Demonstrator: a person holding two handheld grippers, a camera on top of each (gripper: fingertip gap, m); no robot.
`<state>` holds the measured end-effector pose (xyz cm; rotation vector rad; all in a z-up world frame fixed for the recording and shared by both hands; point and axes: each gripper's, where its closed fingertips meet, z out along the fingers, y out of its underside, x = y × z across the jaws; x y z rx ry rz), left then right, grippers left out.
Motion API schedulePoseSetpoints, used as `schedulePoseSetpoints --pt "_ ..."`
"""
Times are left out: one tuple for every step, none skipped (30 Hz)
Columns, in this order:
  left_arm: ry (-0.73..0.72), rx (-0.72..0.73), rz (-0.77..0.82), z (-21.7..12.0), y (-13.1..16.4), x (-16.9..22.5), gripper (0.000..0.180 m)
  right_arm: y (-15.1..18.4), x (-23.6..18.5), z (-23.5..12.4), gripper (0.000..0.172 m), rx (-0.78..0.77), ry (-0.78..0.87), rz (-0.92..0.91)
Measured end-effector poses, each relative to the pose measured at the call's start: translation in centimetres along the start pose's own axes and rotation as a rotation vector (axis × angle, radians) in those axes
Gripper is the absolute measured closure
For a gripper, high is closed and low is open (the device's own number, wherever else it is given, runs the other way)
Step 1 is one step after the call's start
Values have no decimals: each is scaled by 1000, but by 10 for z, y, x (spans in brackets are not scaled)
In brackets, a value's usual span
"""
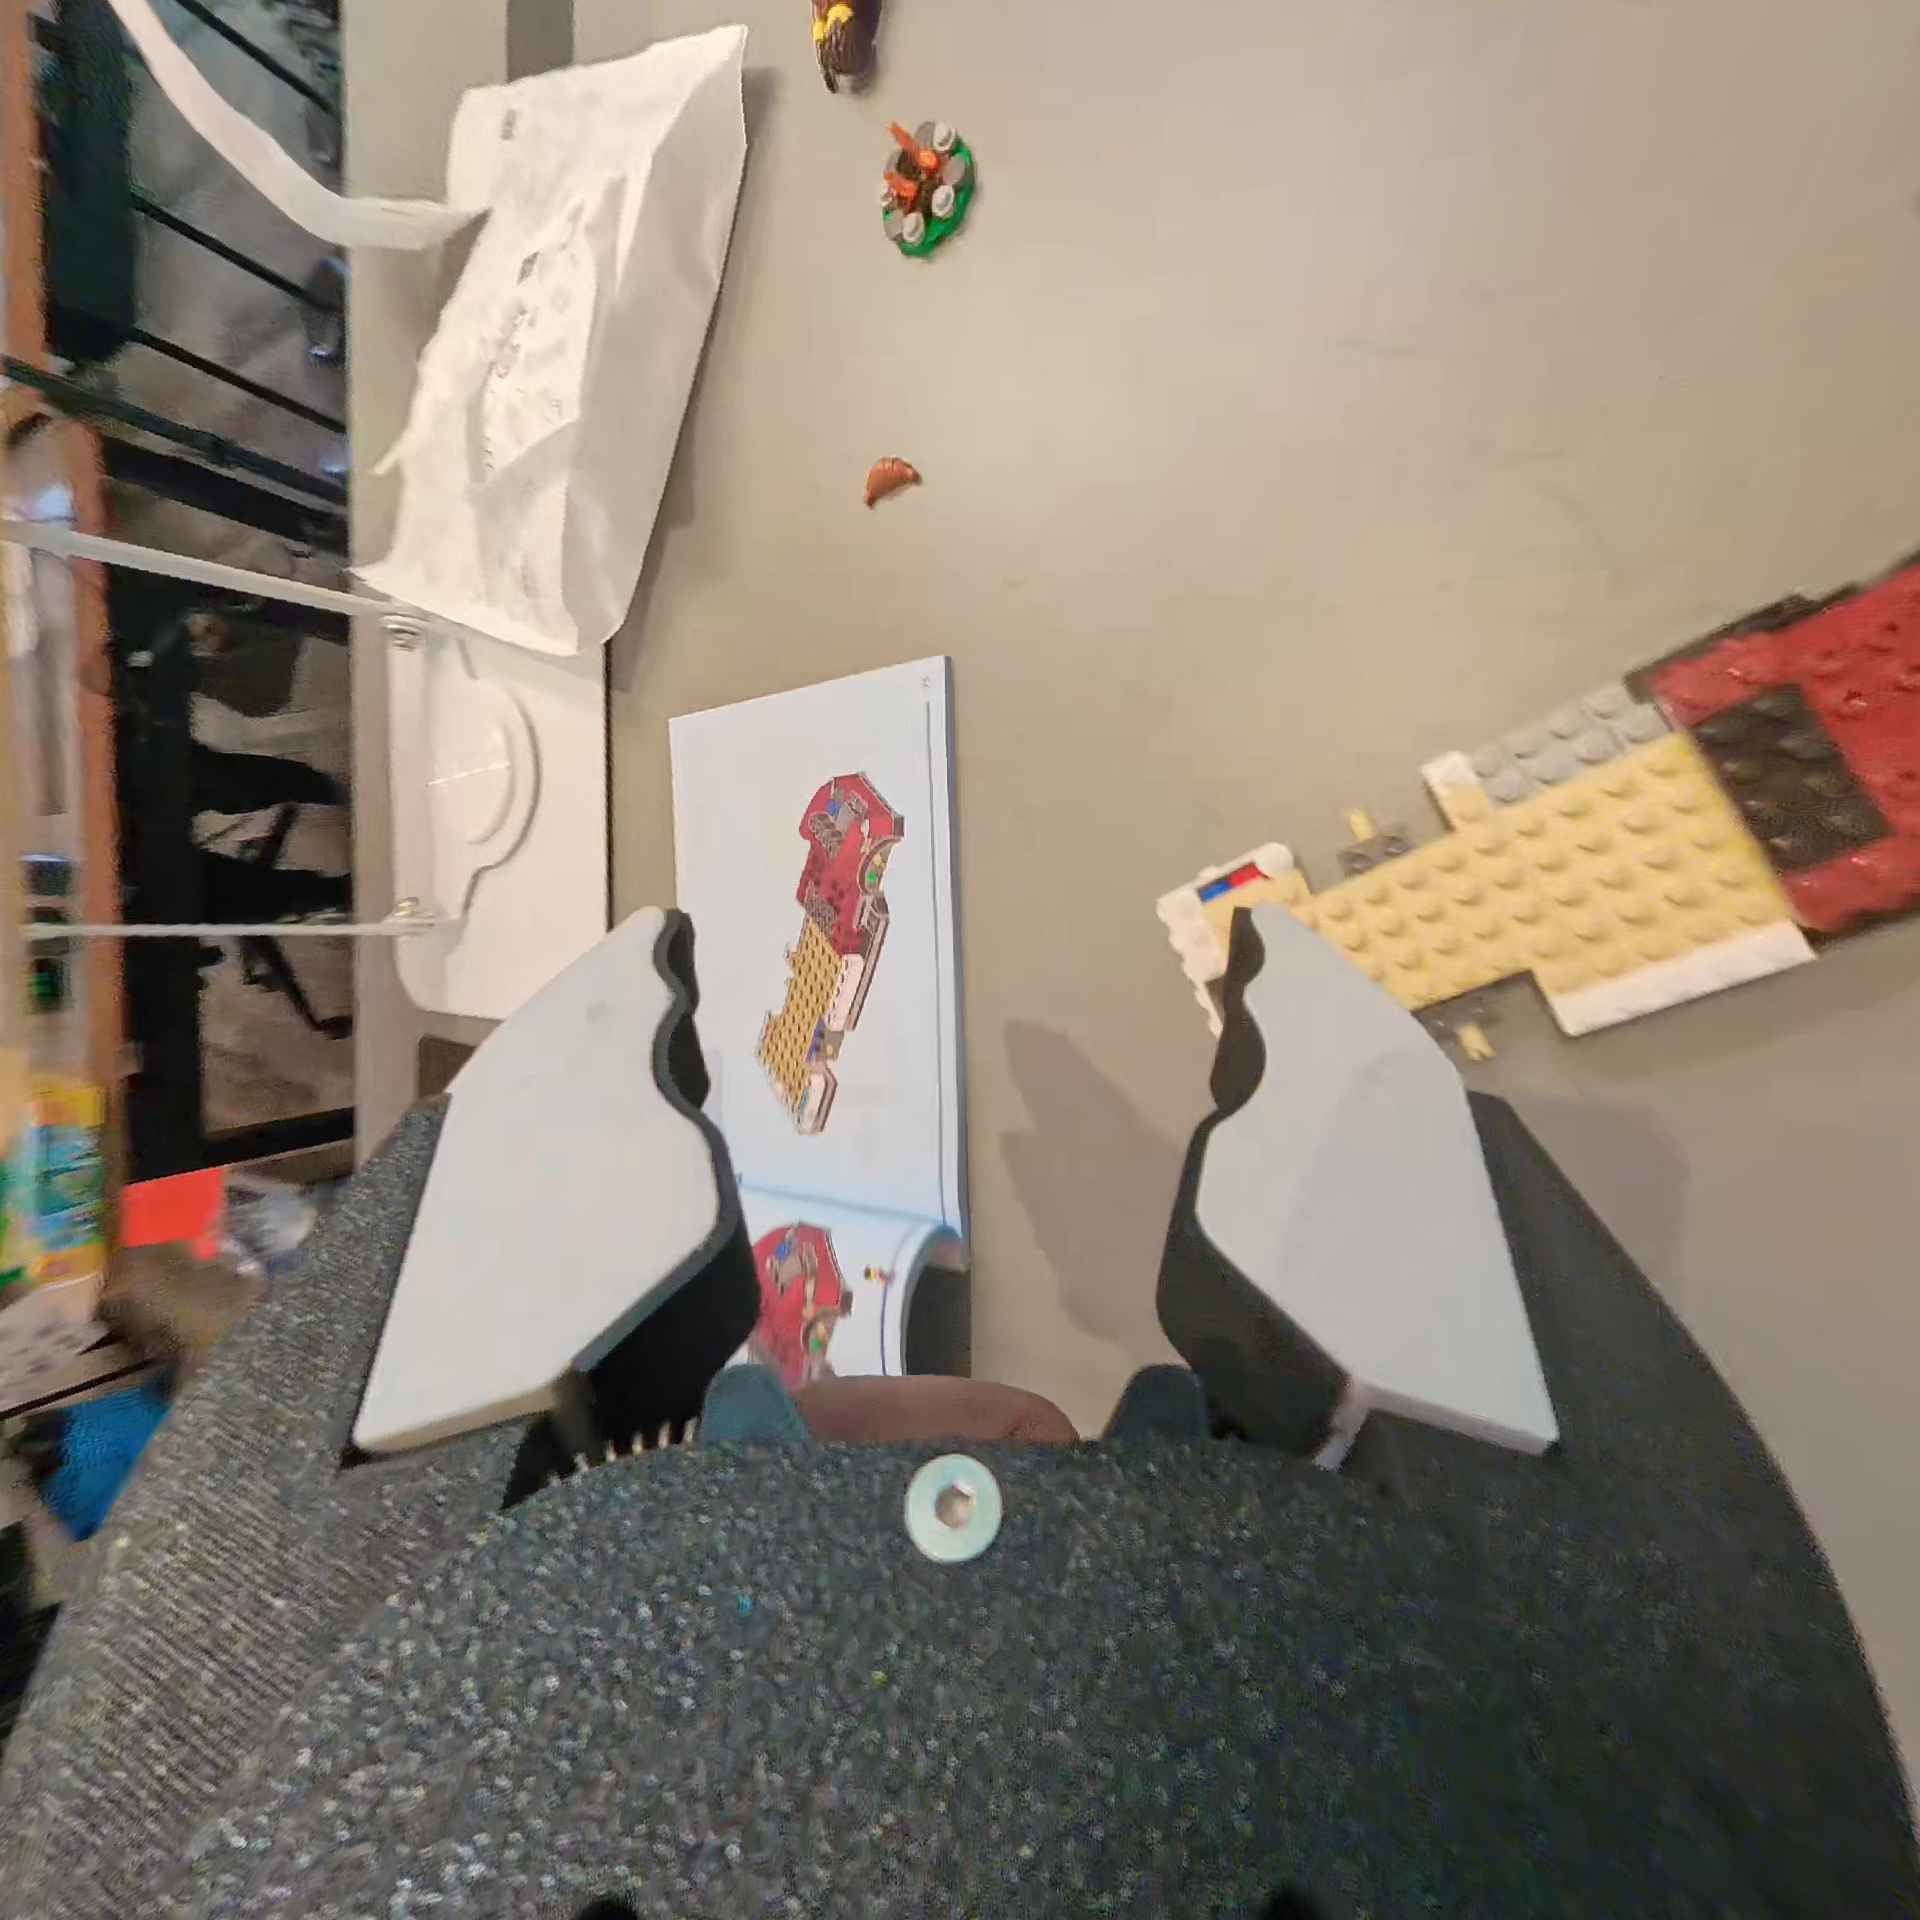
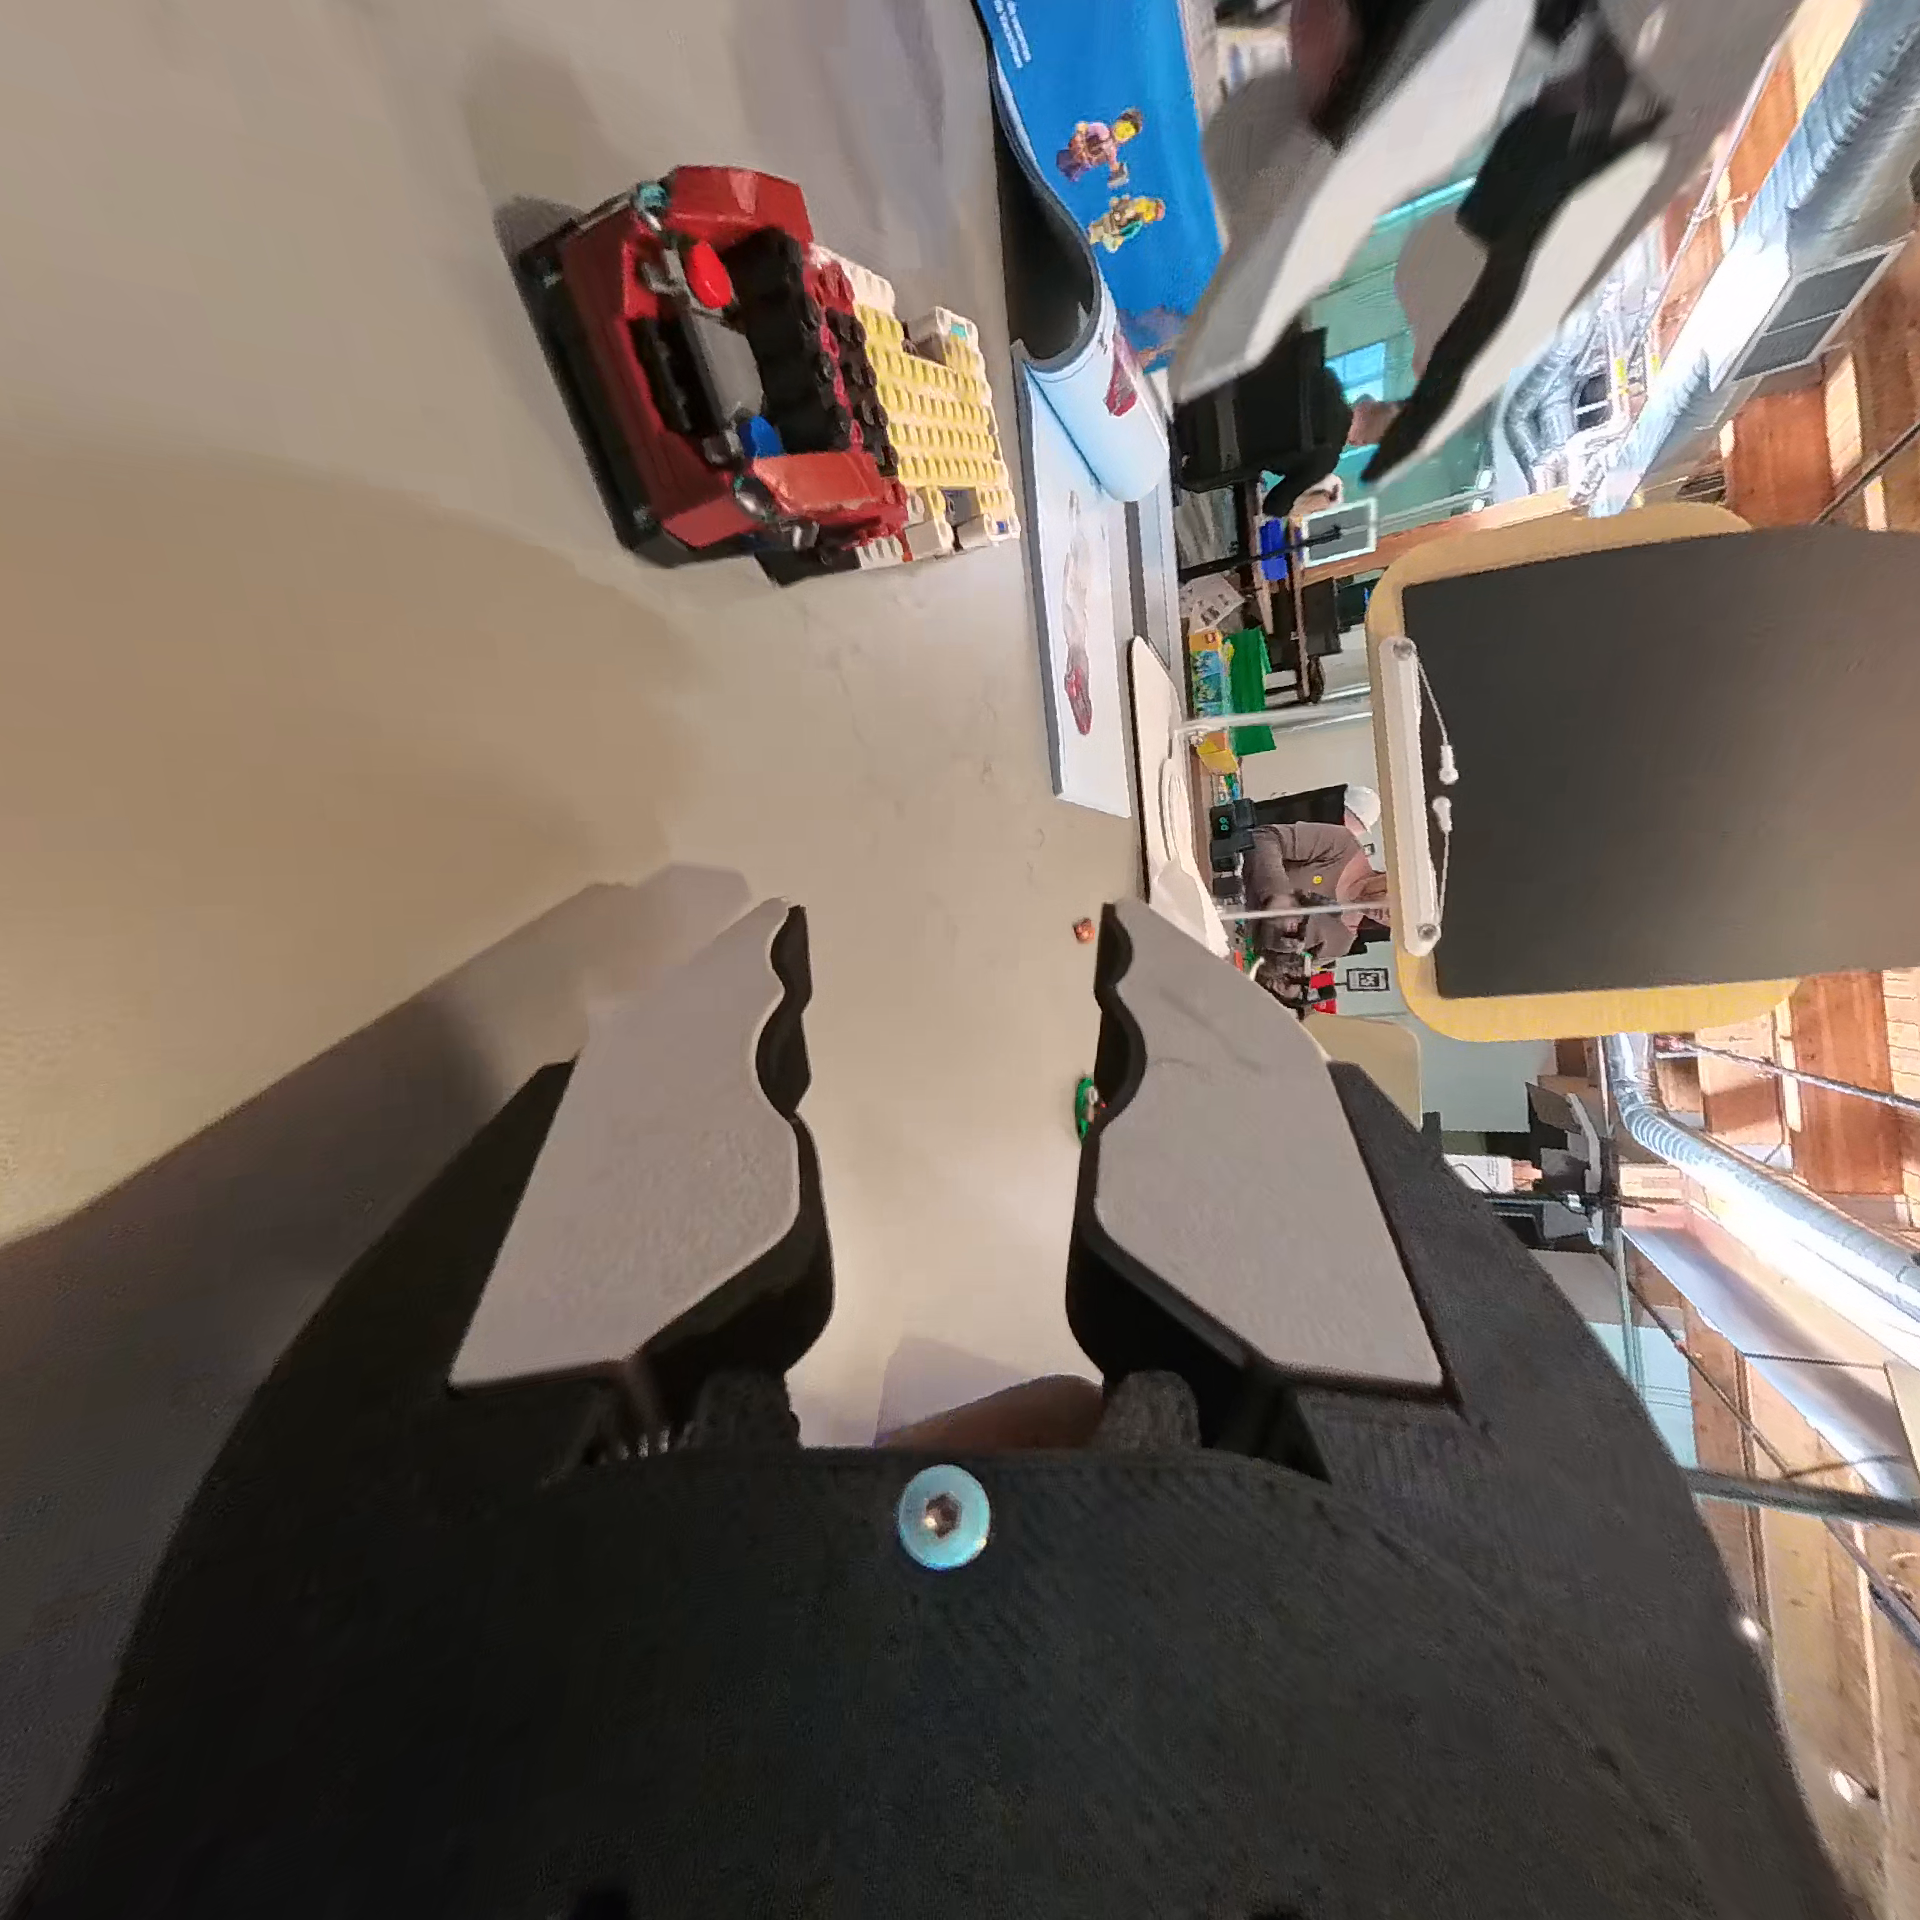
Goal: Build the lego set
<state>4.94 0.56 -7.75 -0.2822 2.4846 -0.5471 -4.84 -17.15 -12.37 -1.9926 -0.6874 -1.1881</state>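
Both fingers of the left gripper (image 1: 961, 925) stand wide apart with nothing between the pads; bare grey table (image 1: 1351, 416) and part of an open instruction booklet (image 1: 821, 935) show through the gap. Its right fingertip (image 1: 1252, 935) is nearest the white end of a flat brick assembly (image 1: 1558, 852) of tan, grey, red and black studded plates; whether tip and assembly touch cannot be told. The booklet lies near one table edge, beside a white moulded tray (image 1: 488, 821) and a crumpled white paper bag (image 1: 561, 343). Farther along the surface sit a small brown curved piece (image 1: 891, 480) and a small round green-based build (image 1: 928, 192), each well apart from the gripper. Fingers of the right gripper (image 2: 951, 935) are likewise apart, moderately wide, with only bare table (image 2: 312, 623) between them. A tiny brown piece (image 2: 1083, 932) lies just beside its right fingertip (image 2: 1117, 935), not touching. A red, black and yellow brick model (image 2: 769, 374) stands well ahead, next to the booklet (image 2: 1086, 644) by the table edge. The left gripper appears blurred at the upper right of the right wrist view, above the table edge.
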Motion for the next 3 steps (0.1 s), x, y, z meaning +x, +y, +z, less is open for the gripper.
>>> schedulePoseSetpoints --pt "37 4 -17 9 1 -5 81 -3 -1 1 118 10 -16 -4" --pt "74 5 -28 18 1 -9 78 -7 -1 3 118 21 -34 -9" --pt "106 4 -36 27 1 -15 77 -10 -2 5 119 31 -52 -15"
